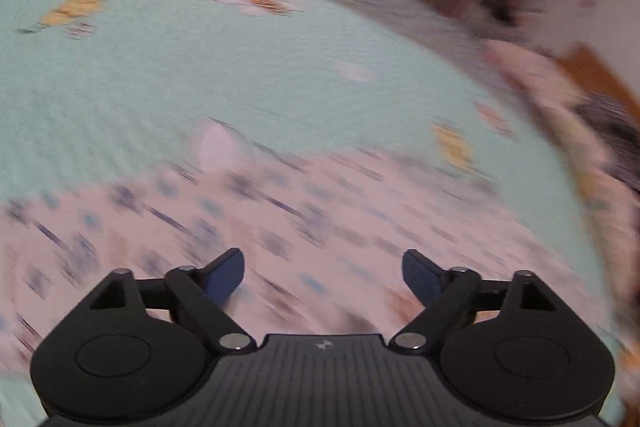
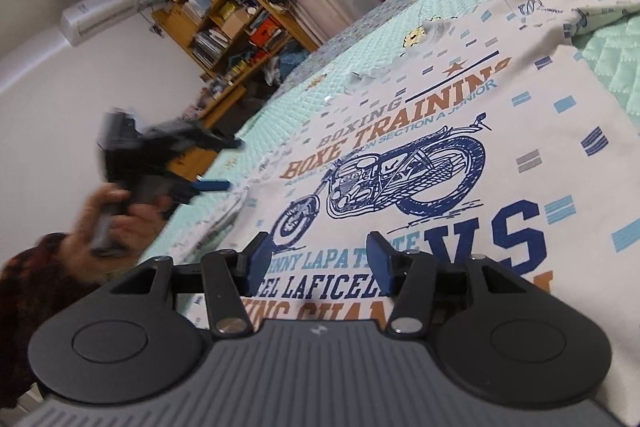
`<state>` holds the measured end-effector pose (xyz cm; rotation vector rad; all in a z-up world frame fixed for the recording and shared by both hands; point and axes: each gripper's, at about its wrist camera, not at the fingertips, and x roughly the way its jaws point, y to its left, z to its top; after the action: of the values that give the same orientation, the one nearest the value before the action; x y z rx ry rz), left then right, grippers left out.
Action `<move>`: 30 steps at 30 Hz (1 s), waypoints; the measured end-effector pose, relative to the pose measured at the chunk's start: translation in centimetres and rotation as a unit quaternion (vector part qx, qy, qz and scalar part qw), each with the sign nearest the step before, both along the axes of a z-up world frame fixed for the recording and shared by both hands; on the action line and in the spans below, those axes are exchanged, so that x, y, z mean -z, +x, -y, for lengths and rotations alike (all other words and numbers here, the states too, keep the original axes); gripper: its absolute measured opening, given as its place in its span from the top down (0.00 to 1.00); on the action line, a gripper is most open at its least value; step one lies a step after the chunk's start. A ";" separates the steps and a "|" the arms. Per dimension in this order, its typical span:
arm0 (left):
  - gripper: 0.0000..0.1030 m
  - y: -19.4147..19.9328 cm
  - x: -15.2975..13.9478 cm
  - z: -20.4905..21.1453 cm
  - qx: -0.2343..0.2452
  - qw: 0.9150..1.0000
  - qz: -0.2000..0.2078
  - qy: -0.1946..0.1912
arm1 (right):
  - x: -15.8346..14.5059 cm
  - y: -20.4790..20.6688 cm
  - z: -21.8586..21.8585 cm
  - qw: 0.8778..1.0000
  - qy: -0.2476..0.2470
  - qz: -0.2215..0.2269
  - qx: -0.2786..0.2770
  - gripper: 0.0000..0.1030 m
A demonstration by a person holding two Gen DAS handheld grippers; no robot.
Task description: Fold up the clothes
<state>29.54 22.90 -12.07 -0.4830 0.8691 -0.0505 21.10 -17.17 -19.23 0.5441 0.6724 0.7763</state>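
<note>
**Shirt spread flat on the bed, both grippers empty**

Right under the right gripper (image 2: 318,259) lies the shirt (image 2: 420,163), white with a blue motorbike and big letters printed on it. It is spread out flat on the bed (image 2: 600,55), which has a green quilted cover. One sleeve (image 2: 592,3) sticks out at the far side.

That gripper has its blue pads partly apart, just above the cloth, with nothing between them. The left gripper (image 1: 323,275) is wide apart and empty too. Its view is blurry, with the shirt (image 1: 280,227) below it. From the right view, a hand (image 2: 120,223) holds the left gripper (image 2: 216,163) near the shirt's left edge.

I think the shirt is light, soft and floppy. It will bend anywhere and may slide on the cover. A good place to pinch it is at an edge or corner, like the left side edge or the sleeve, taking only a thin bit of cloth.

Behind the bed stands a wooden shelf (image 2: 224,11) full of boxes.
</note>
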 end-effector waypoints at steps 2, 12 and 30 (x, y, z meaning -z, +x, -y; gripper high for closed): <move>0.09 -1.0 0.5 1.5 0.021 0.999 -0.016 0.040 | -0.5 -0.2 -0.3 1.000 -0.020 0.000 0.005 0.47; 0.09 -10.0 -1.2 0.9 -0.003 1.000 -0.016 0.020 | -6.6 -3.8 1.1 0.994 -0.098 0.032 0.033 0.46; 0.08 -21.2 3.3 12.7 0.127 0.982 -0.074 0.117 | -2.5 -11.1 5.1 0.965 -0.262 0.002 0.030 0.62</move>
<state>8.31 10.18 -15.33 -0.1538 1.0653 -0.1458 9.99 -22.23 -16.73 0.0793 0.8182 0.5117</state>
